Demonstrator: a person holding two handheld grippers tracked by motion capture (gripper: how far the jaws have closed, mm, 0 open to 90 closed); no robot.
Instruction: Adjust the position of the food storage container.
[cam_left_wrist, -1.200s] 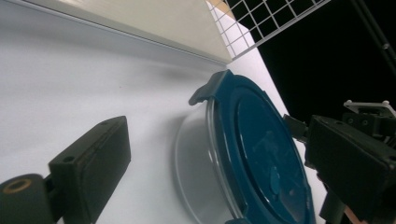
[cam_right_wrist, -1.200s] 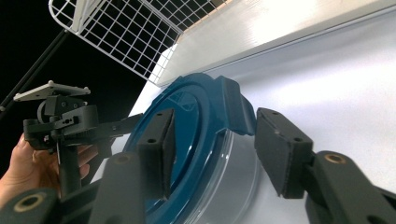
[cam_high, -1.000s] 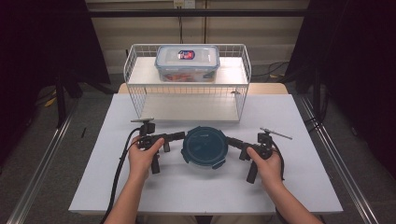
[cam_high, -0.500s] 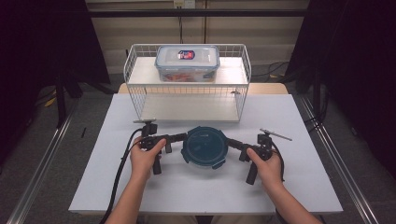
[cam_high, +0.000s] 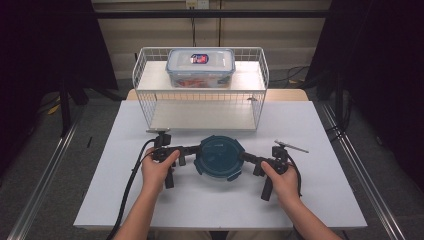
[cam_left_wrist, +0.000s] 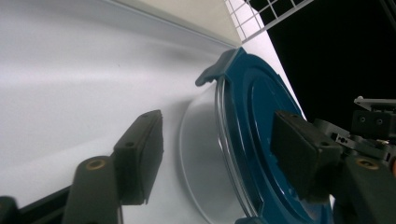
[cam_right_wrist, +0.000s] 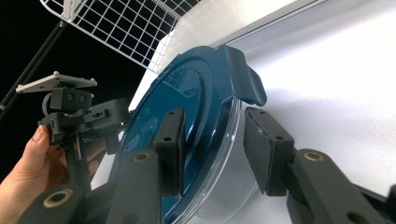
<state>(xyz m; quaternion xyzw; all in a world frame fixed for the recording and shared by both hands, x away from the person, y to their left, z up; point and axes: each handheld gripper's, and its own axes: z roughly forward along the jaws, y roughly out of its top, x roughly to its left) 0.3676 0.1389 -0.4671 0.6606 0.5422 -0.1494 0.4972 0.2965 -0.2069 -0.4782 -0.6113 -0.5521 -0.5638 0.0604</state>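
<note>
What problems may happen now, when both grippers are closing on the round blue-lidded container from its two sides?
1. In the left gripper view, the left gripper has one pad over the blue lid and the other apart from the clear bowl. Its jaws have been closing; a poor bite could tip the container.
2. The right gripper straddles just the rim beside a latch, so it might slip.
3. The wire rack stands close behind; a lift could bump it.
</note>
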